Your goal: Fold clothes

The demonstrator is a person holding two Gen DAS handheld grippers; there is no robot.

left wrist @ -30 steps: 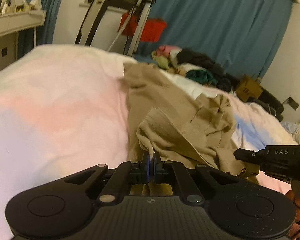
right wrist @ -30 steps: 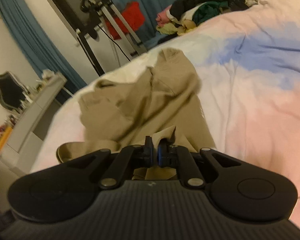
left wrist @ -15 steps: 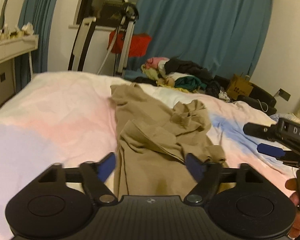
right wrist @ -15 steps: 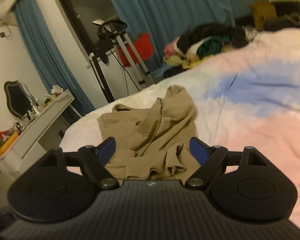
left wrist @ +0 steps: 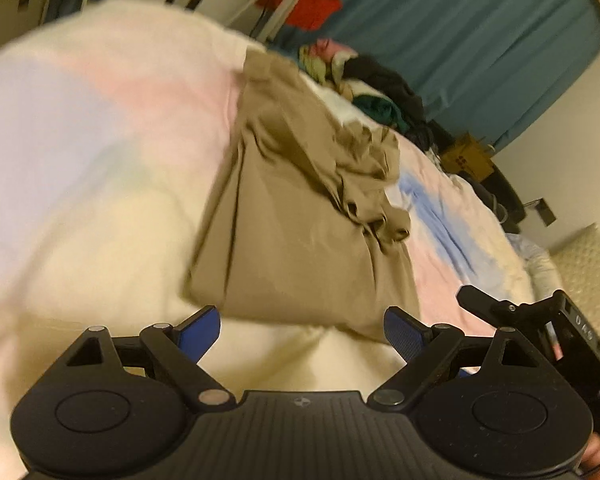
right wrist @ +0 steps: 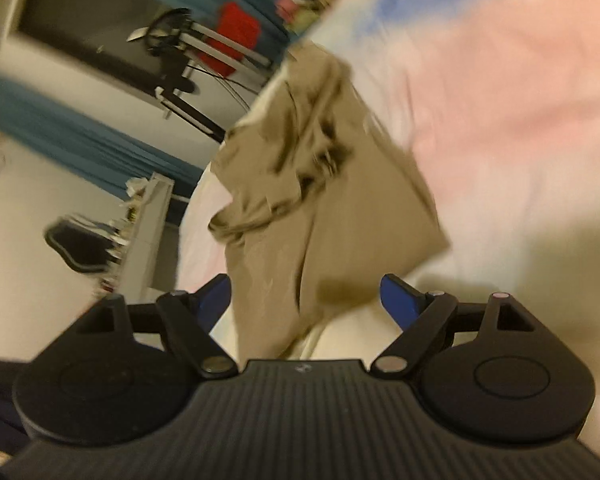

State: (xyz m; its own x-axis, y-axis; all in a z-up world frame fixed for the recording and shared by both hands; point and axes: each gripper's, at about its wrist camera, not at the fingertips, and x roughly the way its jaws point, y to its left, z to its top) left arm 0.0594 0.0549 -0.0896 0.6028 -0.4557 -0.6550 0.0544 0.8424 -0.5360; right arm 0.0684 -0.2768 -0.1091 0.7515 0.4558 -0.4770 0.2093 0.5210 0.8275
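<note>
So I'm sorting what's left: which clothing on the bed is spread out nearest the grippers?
The tan garment, lying alone just beyond both open grippers. The other clothes sit heaped in a mixed-colour pile at the bed's far edge by the teal curtain.

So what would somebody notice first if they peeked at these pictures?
Probably the tan garment, lying crumpled in the middle of the pastel bedspread, right ahead of both cameras. Next, the open left gripper and open right gripper with their blue pads, holding nothing. Far behind, a pile of clothes sits by the teal curtain.
</note>
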